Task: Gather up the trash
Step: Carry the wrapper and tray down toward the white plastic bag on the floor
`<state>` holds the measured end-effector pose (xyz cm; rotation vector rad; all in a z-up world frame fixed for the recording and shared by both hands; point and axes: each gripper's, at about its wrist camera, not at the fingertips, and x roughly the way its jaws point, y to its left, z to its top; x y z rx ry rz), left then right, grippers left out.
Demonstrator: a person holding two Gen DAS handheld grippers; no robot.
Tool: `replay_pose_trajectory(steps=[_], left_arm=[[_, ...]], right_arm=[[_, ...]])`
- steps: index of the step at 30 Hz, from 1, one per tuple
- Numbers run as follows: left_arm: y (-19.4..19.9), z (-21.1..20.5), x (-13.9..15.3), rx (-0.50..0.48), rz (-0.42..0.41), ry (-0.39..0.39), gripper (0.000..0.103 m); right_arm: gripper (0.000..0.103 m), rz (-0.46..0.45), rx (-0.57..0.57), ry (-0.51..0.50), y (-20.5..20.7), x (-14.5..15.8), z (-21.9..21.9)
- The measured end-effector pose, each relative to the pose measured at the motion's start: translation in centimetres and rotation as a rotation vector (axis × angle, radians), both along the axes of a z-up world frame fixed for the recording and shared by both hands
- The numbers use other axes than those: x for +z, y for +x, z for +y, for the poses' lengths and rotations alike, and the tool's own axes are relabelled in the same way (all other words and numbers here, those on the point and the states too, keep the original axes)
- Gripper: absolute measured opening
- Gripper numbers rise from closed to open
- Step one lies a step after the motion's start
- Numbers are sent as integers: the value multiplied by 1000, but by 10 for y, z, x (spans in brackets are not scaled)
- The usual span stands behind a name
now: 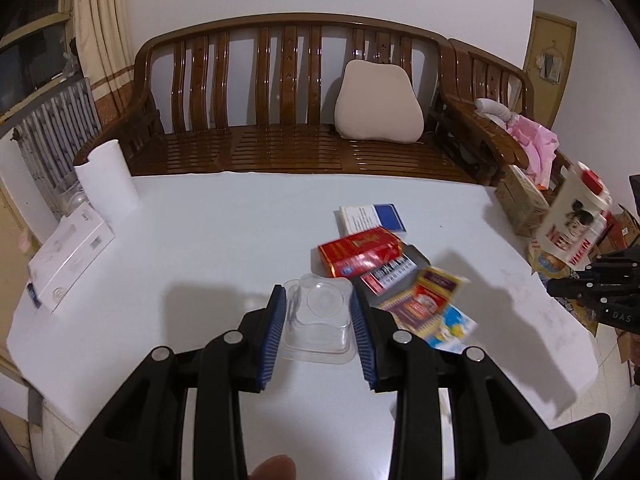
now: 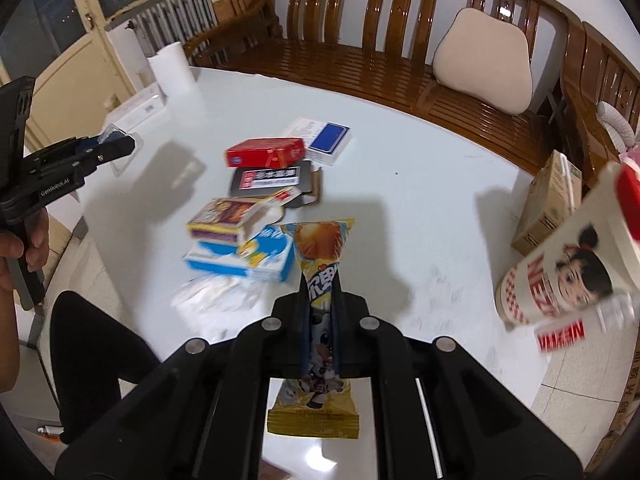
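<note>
A: Trash pieces are both off the white table (image 1: 200,240) rn. Left gripper (image 1: 318,320) is clamped narrow on a clear plastic tray (image 1: 320,320), held flat between the blue pads.

B: And the right gripper (image 2: 320,320)?

A: Nearly shut, pinching a yellow snack wrapper (image 2: 316,320). Its long axis runs along the fingers, top sticking out ahead.

B: Where's the bin?

A: Printed bucket (image 2: 568,264), red rim, tilted, off the table's right edge. Right hand's nearer, I'd say. Can't see inside it.

B: What's left?

A: Red box (image 2: 264,152) plus other cartons mid-table.
</note>
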<state>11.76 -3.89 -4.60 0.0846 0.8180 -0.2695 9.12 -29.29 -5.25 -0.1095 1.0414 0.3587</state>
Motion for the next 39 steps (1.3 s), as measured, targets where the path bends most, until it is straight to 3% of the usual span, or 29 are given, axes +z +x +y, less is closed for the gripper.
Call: replay_pose_trajectory(steps=[12,21,34,39], left_arm=[[-102,-23,21,-39,7,-4,33],[-179,-49,-4,-108,53,-3,33],[-250,-68,-67,-167,151,27,33],[-265,-79,-111,-189,249,26,33]], right_arm=[[7,-53,37,13,-97,31,16],[7,-53,61,11,-172,25,24],[8,25,75,-4,-245,-31,36],[8,86,66,-19,-259,-74,42]])
